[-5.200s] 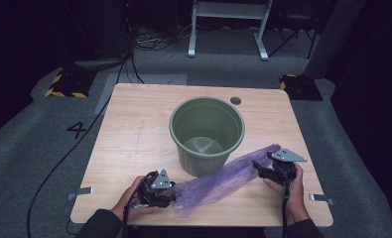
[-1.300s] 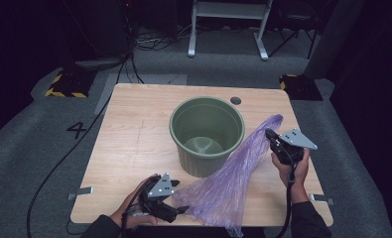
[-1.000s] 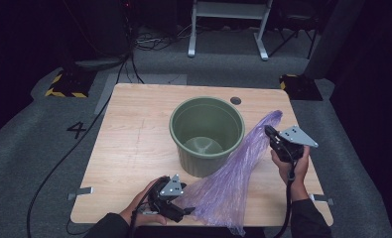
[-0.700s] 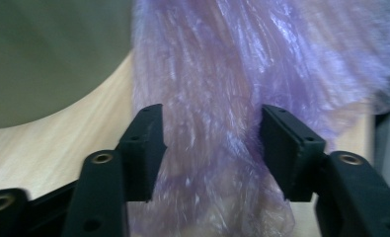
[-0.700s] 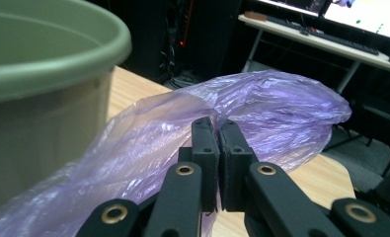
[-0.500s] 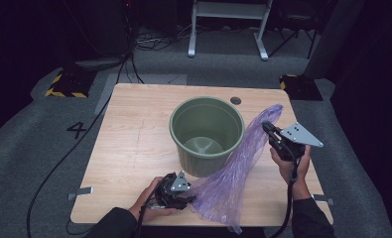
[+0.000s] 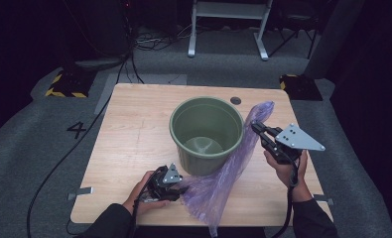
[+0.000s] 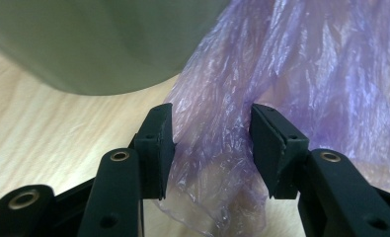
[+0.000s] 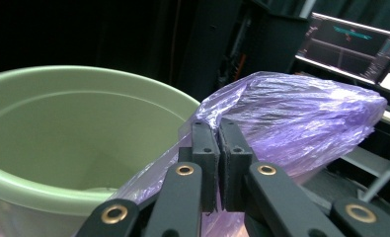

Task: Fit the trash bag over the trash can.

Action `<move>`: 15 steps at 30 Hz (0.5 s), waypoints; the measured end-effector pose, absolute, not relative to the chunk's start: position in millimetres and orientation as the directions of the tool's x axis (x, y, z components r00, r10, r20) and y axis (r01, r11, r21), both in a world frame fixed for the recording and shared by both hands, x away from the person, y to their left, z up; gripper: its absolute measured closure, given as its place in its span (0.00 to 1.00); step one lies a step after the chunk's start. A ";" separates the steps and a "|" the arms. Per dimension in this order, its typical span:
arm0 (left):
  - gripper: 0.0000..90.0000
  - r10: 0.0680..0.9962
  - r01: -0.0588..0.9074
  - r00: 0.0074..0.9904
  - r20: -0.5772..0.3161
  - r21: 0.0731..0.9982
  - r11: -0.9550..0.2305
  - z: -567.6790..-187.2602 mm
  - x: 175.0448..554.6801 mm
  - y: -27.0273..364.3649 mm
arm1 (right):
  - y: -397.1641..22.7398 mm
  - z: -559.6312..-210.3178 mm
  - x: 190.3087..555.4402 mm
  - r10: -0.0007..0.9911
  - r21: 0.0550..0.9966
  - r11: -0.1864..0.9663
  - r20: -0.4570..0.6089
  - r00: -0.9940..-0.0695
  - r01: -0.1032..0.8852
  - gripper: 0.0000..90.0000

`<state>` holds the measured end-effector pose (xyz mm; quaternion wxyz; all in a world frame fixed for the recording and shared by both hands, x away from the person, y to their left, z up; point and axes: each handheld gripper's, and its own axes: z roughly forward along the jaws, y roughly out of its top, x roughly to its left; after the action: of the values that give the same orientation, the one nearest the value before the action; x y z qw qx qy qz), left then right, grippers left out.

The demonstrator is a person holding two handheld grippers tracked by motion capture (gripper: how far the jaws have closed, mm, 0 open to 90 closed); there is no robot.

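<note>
High view: I am holding one gripper in each hand at the near edge of a wooden table point(image 7: 134, 129), with a green bucket point(image 7: 207, 133) standing upright near the table's middle. A purple plastic bag point(image 7: 218, 183) is stretching from the near edge, past the bucket's right side, up to a puffed end beside the rim. My right gripper point(image 7: 257, 130) is raised off the table just right of the bucket and is pinching the bag's upper part; its grey three-cornered plate is showing on top. My left gripper point(image 7: 181, 188) is lying low on the table at the bag's lower end.

Left gripper view: the jaws of my left gripper point(image 8: 211, 143) have just been closing and are now standing partly apart, with crumpled purple film point(image 8: 281, 74) bunched between them and touching both pads; I cannot tell how firmly they are pressing. The bucket's wall point(image 8: 98, 44) is rising just behind.

Right gripper view: my right gripper point(image 9: 218, 148) is clamped tight on a thin fold of the bag point(image 9: 301, 118), beside the bucket's rim point(image 9: 84, 79).
</note>
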<state>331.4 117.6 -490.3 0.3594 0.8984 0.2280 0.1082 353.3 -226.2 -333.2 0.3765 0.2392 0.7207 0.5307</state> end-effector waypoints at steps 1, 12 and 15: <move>0.57 0.493 0.335 0.870 0.030 0.697 -0.634 -489.5 332.2 119.9 | -224.0 -331.9 351.8 0.735 0.944 0.323 -0.291 -0.613 -0.061 0.97; 0.31 0.485 0.265 0.873 0.058 0.778 -0.569 -440.7 310.7 141.4 | -190.9 -321.4 346.2 0.632 0.907 0.400 -0.377 -0.678 -0.131 0.97; 0.30 0.478 0.273 0.878 0.015 0.804 -0.528 -430.9 307.2 143.7 | -186.0 -321.3 348.8 0.614 0.908 0.399 -0.370 -0.697 -0.130 0.97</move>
<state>307.2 143.7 -430.9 0.4347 0.8661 0.2167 0.1177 348.8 -186.0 -321.3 0.3548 0.1600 0.7573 0.5244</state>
